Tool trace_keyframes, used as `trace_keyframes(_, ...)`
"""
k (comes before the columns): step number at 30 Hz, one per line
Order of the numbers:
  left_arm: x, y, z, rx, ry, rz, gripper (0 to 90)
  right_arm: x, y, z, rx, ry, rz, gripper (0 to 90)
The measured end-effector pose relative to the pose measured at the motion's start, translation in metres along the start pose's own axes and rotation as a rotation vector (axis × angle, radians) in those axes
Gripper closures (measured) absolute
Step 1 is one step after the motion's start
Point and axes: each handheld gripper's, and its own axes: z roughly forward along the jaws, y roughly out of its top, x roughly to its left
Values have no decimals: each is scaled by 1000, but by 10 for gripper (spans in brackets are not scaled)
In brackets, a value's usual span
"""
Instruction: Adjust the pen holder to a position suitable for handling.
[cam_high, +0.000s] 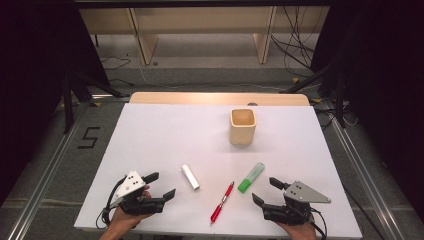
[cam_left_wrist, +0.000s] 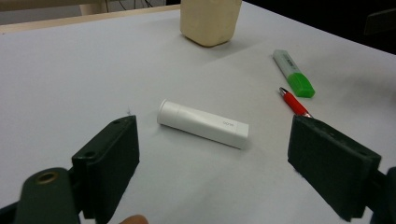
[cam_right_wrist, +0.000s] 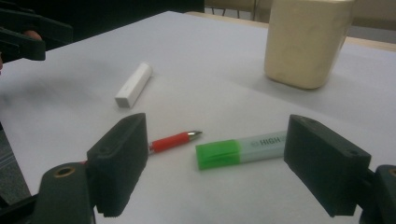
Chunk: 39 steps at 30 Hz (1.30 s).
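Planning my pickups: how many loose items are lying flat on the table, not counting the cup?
3. White tube nearest the left gripper; red pen in the middle; green highlighter ahead of the right gripper. None seems hidden.

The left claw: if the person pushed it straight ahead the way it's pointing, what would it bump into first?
Most likely the white tube. The left claw stands open and empty, and the tube lies crosswise on the table just ahead, between its jaws' line. Depth is hard to judge.

Bare table (cam_high: 150, 135) lies open left of the cup (cam_high: 243, 126); pens cluster centre-front.
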Motion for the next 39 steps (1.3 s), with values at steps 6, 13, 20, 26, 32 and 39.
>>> trace_keyframes(6,0,0,0,5,-1,5,161,0,0,0,-1,-4,0,227)
trace_keyframes(13,-1,0,0,3,1,5,161,-2,1,2,2,-11,-5,230)
trace_keyframes(20,-1,1,0,4,3,4,161,-4,4,2,-10,-26,-19,239)
trace_keyframes(26,-1,1,-1,1,5,3,160,-9,8,7,-17,-43,-22,247)
trace_keyframes(32,-1,1,-1,0,13,-1,161,-19,12,12,3,-55,-19,256)
trace_keyframes(39,0,1,-1,9,14,-4,161,-38,23,26,19,-60,1,282)
